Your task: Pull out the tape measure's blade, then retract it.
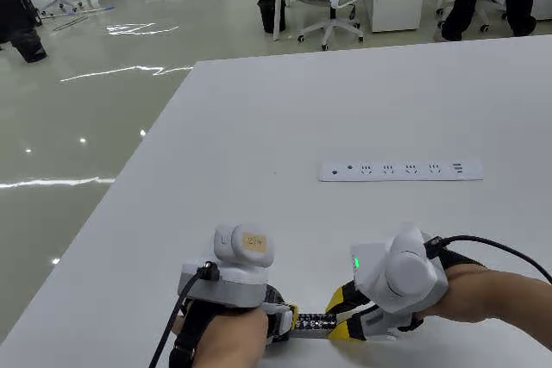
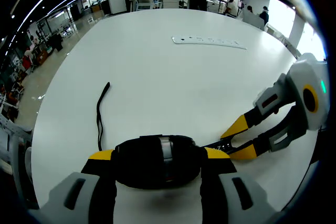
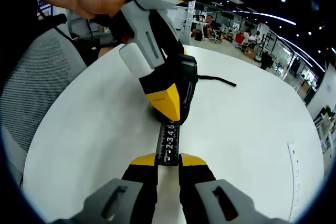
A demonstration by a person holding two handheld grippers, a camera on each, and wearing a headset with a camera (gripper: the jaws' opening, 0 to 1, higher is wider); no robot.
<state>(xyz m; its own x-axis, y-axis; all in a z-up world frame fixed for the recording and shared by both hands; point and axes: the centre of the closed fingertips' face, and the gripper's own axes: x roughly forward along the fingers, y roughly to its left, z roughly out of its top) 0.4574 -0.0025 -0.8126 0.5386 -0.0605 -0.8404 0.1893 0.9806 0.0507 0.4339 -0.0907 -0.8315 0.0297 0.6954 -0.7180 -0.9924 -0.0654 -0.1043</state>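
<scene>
Tape measure (image 3: 188, 80), black and round, sits clamped in left claw (image 2: 158, 156); right claw (image 3: 168, 161) pinches its short numbered blade (image 3: 169, 137).

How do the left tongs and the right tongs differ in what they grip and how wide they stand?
The left tongs grip the black tape measure case; the right tongs pinch the blade, which is out a short way. The left tongs stand wide apart around the case; the right tongs are almost closed on the thin blade. Both have yellow tips and sit low over the white table.
</scene>
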